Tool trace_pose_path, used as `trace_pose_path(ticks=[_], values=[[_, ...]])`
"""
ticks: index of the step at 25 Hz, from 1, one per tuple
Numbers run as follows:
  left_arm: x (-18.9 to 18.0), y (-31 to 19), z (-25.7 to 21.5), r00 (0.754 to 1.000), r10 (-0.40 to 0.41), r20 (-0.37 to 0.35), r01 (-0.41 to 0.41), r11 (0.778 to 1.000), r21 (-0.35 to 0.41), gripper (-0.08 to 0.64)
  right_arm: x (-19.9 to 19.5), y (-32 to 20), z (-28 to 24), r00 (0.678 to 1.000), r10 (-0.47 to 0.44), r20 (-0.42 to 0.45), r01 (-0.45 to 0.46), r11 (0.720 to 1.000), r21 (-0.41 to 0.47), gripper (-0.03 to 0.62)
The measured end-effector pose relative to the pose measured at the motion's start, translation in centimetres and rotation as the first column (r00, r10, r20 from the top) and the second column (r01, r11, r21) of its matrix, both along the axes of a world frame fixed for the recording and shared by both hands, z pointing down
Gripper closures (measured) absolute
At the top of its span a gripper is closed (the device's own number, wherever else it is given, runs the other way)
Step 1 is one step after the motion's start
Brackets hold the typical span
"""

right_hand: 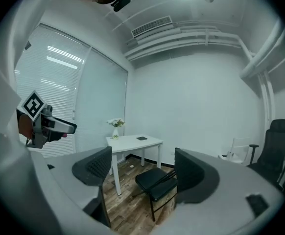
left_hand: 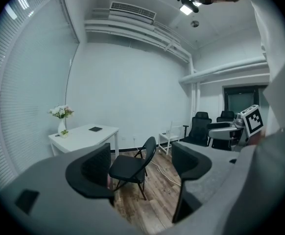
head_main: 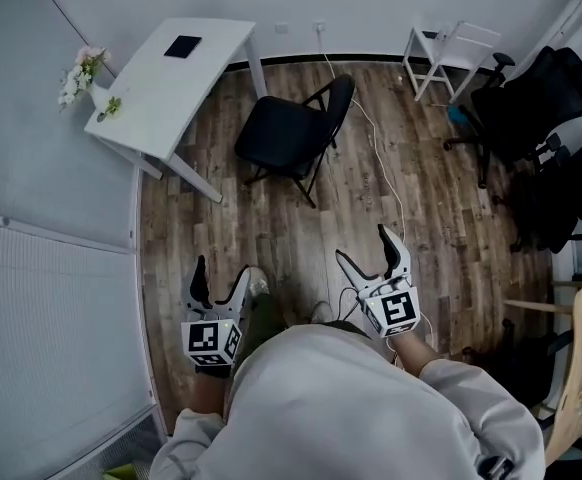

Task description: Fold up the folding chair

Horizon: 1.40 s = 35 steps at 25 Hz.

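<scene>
As both tools hang in the lower half of the head view, I read my left gripper (head_main: 222, 274) as spread wide. Its two dark jaws stand well apart with nothing between the pads, and its own view shows only the room framed in that gap. My right gripper (head_main: 363, 245), lower centre-right of the frame, stands just as wide and just as empty, with its jaws angled toward the upper left. Each carries its marker cube at the near end, and grey sleeves (head_main: 451, 388) run back from them toward the bottom edge.

The folding chair (head_main: 293, 131) sits upper centre of the head view, well apart from both grippers. It stands unfolded on the wood floor (head_main: 441, 228), black seat flat and backrest up on its right side. In both gripper views it shows through the gap between the jaws. Just left of it a white table (head_main: 161, 88) fills the upper left, carrying a small dark flat item (head_main: 183, 46) and, at its left end, a vase of pale flowers (head_main: 79, 71). A white cable (head_main: 376, 148) trails down the floor to the right of the chair. At the upper right I see a small white stand (head_main: 449, 50), and black office chairs (head_main: 531, 103) line the right edge
</scene>
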<state>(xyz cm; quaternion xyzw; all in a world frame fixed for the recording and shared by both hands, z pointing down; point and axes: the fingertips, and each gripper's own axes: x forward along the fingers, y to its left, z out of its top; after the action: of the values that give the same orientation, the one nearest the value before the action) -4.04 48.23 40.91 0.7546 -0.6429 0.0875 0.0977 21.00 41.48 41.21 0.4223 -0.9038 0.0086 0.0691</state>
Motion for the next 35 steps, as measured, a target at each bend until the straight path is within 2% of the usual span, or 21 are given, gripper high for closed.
trace_pose_path(ticks=[5, 10, 16, 22, 29, 35], values=[[-2.9, -4.3, 0.7, 1.000, 0.022, -0.013, -0.022, 1.000, 0.010, 0.167, -2.8, -3.3, -0.2, 1.000, 0.017, -0.007, -0.017, 1.000, 0.015, 0.192], [-6.2, -10.7, 1.1, 0.994, 0.100, -0.034, -0.100, 0.995, 0.010, 0.167, -5.5, -7.4, -0.4, 0.996, 0.088, -0.027, -0.088, 0.996, 0.008, 0.193], [-12.4, -18.8, 1.0, 0.979, 0.198, -0.049, -0.198, 0.980, 0.012, 0.167, -10.8, -13.5, -1.2, 0.980, 0.196, -0.037, -0.195, 0.981, 0.012, 0.193], [-16.8, -24.9, 2.0, 0.958, 0.280, -0.060, -0.281, 0.959, -0.014, 0.167, -15.1, -17.3, -1.9, 0.958, 0.286, -0.029, -0.286, 0.958, 0.011, 0.193], [-16.5, -30.1, 3.6, 0.937, 0.338, -0.094, -0.344, 0.937, -0.060, 0.167, -13.6, -20.1, -1.9, 0.923, 0.383, -0.038, -0.384, 0.923, -0.017, 0.193], [-15.1, -35.1, 6.3, 0.927, 0.366, -0.080, -0.374, 0.919, -0.122, 0.167, -11.0, -25.0, 0.7, 0.898, 0.438, -0.035, -0.440, 0.896, -0.061, 0.193]])
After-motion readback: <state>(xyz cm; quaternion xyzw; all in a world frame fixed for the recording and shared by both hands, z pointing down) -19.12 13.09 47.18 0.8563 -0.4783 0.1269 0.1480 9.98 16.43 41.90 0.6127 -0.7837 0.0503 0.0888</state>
